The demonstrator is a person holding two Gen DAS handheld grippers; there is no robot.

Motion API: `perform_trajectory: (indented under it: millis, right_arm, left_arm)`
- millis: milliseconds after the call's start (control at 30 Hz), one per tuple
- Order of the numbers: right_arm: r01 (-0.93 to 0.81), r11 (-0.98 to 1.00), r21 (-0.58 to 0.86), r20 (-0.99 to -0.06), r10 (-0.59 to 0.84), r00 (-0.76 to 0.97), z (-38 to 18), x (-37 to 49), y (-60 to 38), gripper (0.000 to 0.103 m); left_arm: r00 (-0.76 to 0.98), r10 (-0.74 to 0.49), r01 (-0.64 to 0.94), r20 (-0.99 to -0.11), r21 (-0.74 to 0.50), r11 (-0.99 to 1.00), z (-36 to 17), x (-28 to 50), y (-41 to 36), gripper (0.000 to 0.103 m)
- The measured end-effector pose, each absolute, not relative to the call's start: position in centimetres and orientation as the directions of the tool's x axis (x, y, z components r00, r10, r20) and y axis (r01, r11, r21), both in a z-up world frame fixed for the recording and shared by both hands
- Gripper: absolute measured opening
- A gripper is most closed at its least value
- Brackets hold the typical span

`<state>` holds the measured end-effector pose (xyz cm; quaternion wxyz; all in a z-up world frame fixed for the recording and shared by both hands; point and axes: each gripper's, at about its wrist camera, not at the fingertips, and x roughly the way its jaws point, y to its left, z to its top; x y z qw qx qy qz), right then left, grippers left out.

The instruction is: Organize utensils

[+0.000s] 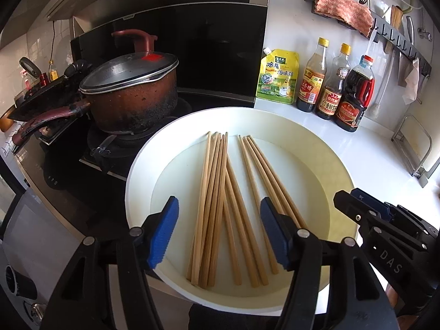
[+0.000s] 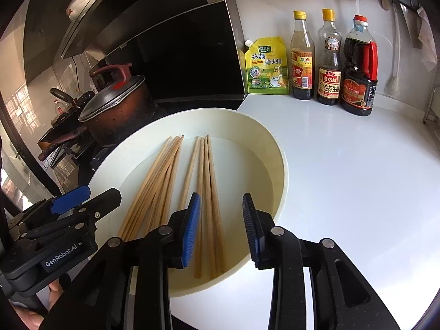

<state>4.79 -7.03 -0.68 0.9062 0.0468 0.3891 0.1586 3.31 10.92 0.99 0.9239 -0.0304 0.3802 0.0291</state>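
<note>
Your left tool (image 1: 218, 232) is released: its two blue pads stand wide apart, just above the near ends of the long wooden chopsticks (image 1: 217, 206), and nothing is pinched between them. Your right tool (image 2: 221, 229) is released too, with a smaller gap. Its pads hang over the right bunch of chopsticks and do not press on them.

The chopsticks lie flat inside the big round white bowl (image 1: 140, 181). They sit in two bunches: a bigger one on the left, where some sticks cross each other, and a smaller one on the right. Their thin tips point to the far side of the bowl.

The bowl rests on the white counter (image 2: 357, 178), just beside the black stove. On the stove, to the far left, sits a brown pot with a glass lid (image 1: 132, 93). At the far wall stand a yellow-green seasoning pouch (image 1: 277, 78) and three dark sauce bottles (image 1: 330, 82) in a row.
</note>
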Motion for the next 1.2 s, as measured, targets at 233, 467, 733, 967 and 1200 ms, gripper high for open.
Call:
perform_trajectory:
  millis: [233, 467, 733, 967, 1200]
  right_arm:
    - [-0.23, 0.952, 0.2, -0.681, 0.304, 0.666, -0.4, 3.7, -7.9, 0.039]
    - [-0.214, 0.956, 0.199, -0.682, 0.292, 0.671, -0.2, 3.3, -8.4, 0.041]
    - [-0.213, 0.957, 0.195, -0.665, 0.289, 0.689, 0.3, 2.6, -8.3, 0.045]
    - [-0.213, 0.959, 0.187, -0.654, 0.283, 0.701, 0.7, 2.2, -8.0, 0.049]
    - [-0.206, 0.96, 0.191, -0.654, 0.281, 0.702, 0.8, 2.1, -8.2, 0.051]
  left_arm:
    - [0.71, 0.034, -0.073, -0.704, -0.025, 0.997, 1.2, 2.6, 10.2, 0.066]
    - [0.713, 0.027, -0.063, -0.701, -0.026, 0.998, 1.6, 1.9, 9.7, 0.07]
    - [0.723, 0.031, -0.069, -0.691, -0.027, 0.997, 2.0, 1.3, 9.8, 0.08]
    - [0.731, 0.034, -0.074, -0.682, -0.029, 0.997, 2.4, 1.0, 10.2, 0.083]
    - [0.732, 0.033, -0.07, -0.68, -0.027, 0.997, 2.6, 0.8, 10.1, 0.088]
